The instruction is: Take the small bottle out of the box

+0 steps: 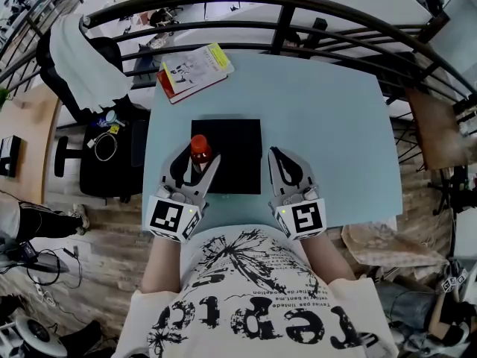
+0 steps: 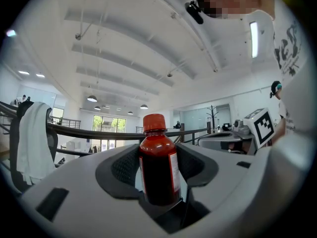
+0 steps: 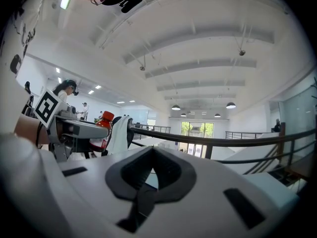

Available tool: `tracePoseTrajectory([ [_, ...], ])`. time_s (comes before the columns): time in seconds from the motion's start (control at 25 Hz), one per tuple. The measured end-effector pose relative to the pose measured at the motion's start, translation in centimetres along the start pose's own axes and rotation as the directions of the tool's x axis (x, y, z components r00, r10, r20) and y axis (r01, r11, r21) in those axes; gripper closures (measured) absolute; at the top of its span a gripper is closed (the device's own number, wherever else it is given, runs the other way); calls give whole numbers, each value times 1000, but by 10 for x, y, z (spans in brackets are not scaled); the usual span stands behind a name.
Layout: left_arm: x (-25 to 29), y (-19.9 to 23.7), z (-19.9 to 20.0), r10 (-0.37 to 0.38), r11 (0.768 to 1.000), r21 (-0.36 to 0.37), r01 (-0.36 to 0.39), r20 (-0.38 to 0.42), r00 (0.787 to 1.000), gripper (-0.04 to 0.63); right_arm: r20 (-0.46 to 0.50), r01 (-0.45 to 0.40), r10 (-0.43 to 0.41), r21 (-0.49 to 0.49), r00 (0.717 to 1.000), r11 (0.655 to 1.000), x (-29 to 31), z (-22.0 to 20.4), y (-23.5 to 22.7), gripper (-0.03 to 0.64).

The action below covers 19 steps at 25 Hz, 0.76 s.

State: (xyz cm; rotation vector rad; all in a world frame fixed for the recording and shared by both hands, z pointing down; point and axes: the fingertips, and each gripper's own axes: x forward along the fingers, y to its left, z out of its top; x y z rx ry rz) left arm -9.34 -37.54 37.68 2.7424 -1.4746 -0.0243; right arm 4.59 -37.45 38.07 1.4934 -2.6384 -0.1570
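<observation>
**A:** Entry one: the left gripper [image 1: 197, 164]. Condition?

**B:** Its own view shows the jaws clamped on the small bottle [image 2: 158, 165]. The bottle has dark red contents, a red cap and a white label, and stands upright between the pads.

**A:** Location of the bottle?

**B:** Only the head view shows it: over the left edge of the black box [image 1: 237, 155], which lies on the pale blue table [image 1: 328, 125]. No view shows whether the bottle's base touches the box.

**A:** Entry two: the right gripper [image 3: 150, 172].

**B:** Its own view shows the jaw tips pressed together with nothing between them. The head view places it just beside the box's right edge. Its view also shows the bottle side-on, far left, in the other gripper.

**A:** Sundries?

**B:** Head view only: a red-covered book [image 1: 195, 71] on the table's far left corner. A white cloth [image 1: 86, 62] is draped near the dark railing [image 1: 298, 6].
</observation>
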Motion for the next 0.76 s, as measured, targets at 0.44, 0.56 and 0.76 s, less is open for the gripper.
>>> tracePoseTrajectory([
  [0.44,5,-6,-1,-8,1000,15,9,-17,1000,357,6,-2,2,-27,1000,1000,-3,1,0,609],
  [0.56,7,-6,-3,-11,1000,16,12,-28,1000,357,1,-1,1,-22,1000,1000,-2,-1,-1,609],
  [0.76,9,-10,-4,-19,1000,16,20,-39,999,357,0,2,-2,3,1000,1000,-5,-4,-4,609],
])
